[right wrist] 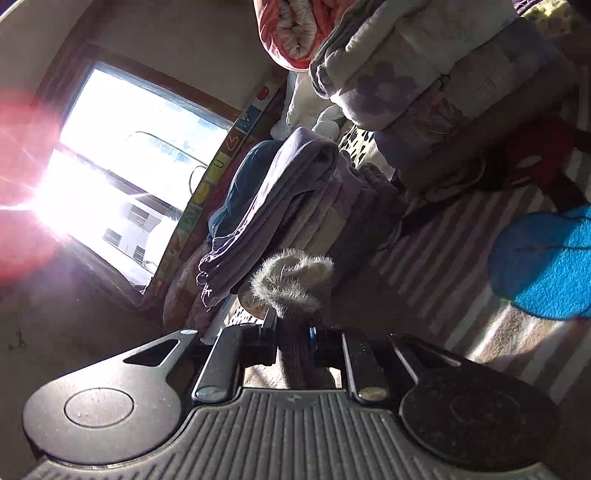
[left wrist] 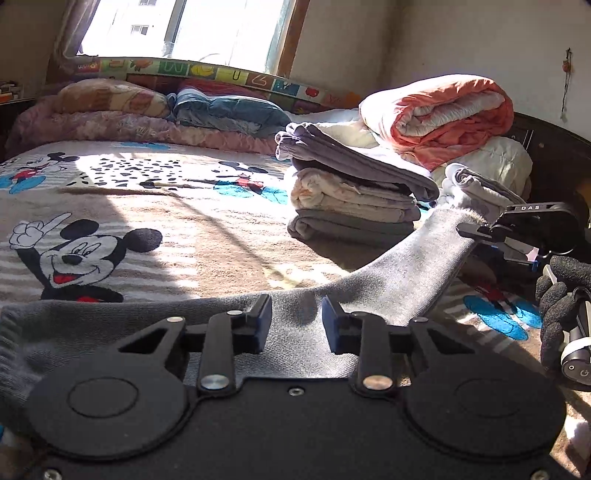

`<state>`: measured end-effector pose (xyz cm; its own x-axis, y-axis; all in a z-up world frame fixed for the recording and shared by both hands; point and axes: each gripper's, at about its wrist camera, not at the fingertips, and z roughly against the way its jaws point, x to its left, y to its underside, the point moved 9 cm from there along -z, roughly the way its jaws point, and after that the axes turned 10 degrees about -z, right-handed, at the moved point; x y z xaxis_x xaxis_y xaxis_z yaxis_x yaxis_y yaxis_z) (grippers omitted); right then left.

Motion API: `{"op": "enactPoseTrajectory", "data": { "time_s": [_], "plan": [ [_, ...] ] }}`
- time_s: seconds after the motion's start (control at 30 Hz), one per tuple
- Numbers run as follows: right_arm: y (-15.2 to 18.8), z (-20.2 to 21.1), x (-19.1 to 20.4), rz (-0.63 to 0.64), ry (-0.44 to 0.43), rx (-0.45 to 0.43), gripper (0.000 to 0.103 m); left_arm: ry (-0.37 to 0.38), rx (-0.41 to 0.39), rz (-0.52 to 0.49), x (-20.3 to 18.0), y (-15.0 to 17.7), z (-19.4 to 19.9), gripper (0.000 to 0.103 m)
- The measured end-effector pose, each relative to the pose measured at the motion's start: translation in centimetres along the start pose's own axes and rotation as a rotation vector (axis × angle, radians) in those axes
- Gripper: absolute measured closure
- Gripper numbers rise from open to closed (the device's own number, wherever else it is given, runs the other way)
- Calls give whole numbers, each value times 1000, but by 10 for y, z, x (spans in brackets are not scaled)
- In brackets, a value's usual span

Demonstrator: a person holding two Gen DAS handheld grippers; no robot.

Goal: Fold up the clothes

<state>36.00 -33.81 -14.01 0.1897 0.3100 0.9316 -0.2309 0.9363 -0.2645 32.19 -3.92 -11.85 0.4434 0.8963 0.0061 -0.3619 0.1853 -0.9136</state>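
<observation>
Sun is pouring into a bedroom

A bright window (left wrist: 184,29) is glaring above the bed (left wrist: 155,206), whose cartoon-mouse blanket is catching patches of light; rolled quilts (left wrist: 443,114) are lying against the pale wall (left wrist: 480,40) beside a dark headboard (left wrist: 546,136).

Two grippers are showing: left gripper (left wrist: 296,323), right gripper (right wrist: 293,341); one grey garment (left wrist: 406,258); three folded items are making one stack (left wrist: 354,199); one orange quilt (left wrist: 443,114).

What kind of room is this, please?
Most likely a home bedroom: a bed with a cartoon blanket, pillows by the window, and a stack of folded clothes on it.
</observation>
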Motion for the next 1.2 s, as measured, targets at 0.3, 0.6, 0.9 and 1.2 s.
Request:
{"op": "enactPoseTrajectory", "data": {
  "time_s": [0.3,0.6,0.9,1.2],
  "plan": [
    [-9,-9,-82,-265,-95,61,87,-157,87,-358,-52,17,-41,79],
    [-5,-18,-101,-324,-183,117,87,-176,224,-556,-85,47,-67,83],
    [-5,3,-49,-192,-235,132,87,-106,234,-358,-66,39,-72,82],
    [64,4,94,136,-333,288,87,95,224,70,-31,44,-71,81]
  ]
}}
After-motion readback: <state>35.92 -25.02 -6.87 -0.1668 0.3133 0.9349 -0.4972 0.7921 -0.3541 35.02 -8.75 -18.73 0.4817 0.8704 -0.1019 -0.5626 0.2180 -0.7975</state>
